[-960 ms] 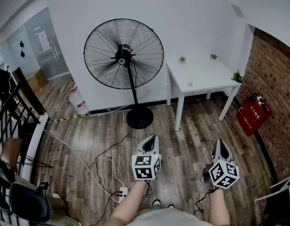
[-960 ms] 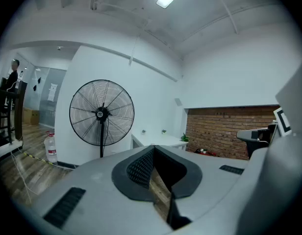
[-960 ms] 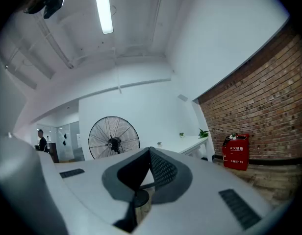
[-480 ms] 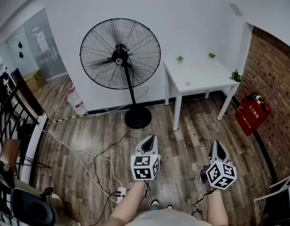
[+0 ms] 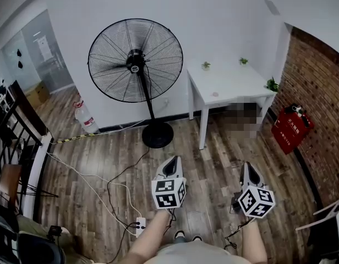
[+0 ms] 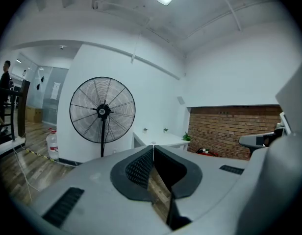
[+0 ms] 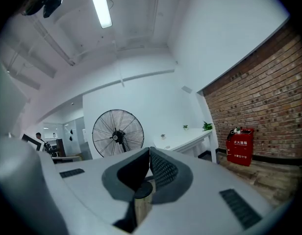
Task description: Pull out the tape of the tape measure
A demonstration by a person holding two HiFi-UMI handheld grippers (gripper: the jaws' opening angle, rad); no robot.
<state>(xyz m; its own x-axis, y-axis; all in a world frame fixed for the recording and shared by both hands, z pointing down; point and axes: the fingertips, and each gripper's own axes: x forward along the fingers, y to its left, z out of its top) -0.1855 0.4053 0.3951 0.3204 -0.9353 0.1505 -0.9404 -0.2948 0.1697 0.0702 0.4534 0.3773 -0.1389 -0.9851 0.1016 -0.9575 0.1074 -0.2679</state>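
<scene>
I see no tape measure in any view. My left gripper point(image 5: 172, 161) and right gripper point(image 5: 246, 166) are held side by side above the wooden floor, in front of the person's body, both pointing roughly level toward the far wall. In the left gripper view the left gripper point(image 6: 153, 147) has its jaws closed tip to tip with nothing between them. The right gripper point(image 7: 150, 149) likewise shows its jaws meeting and holding nothing. A small pale thing point(image 5: 215, 94) lies on the white table point(image 5: 235, 87), too small to tell what it is.
A big black standing fan point(image 5: 135, 67) is ahead on the left, with the white table to its right. A red fire-extinguisher box point(image 5: 288, 128) stands by the brick wall point(image 5: 323, 92). Cables and a power strip point(image 5: 139, 224) lie on the floor, with a railing point(image 5: 15, 142) at far left.
In the head view the fan and table have slid a little to the left. Both grippers keep their shut jaws and stay side by side in front of the body.
</scene>
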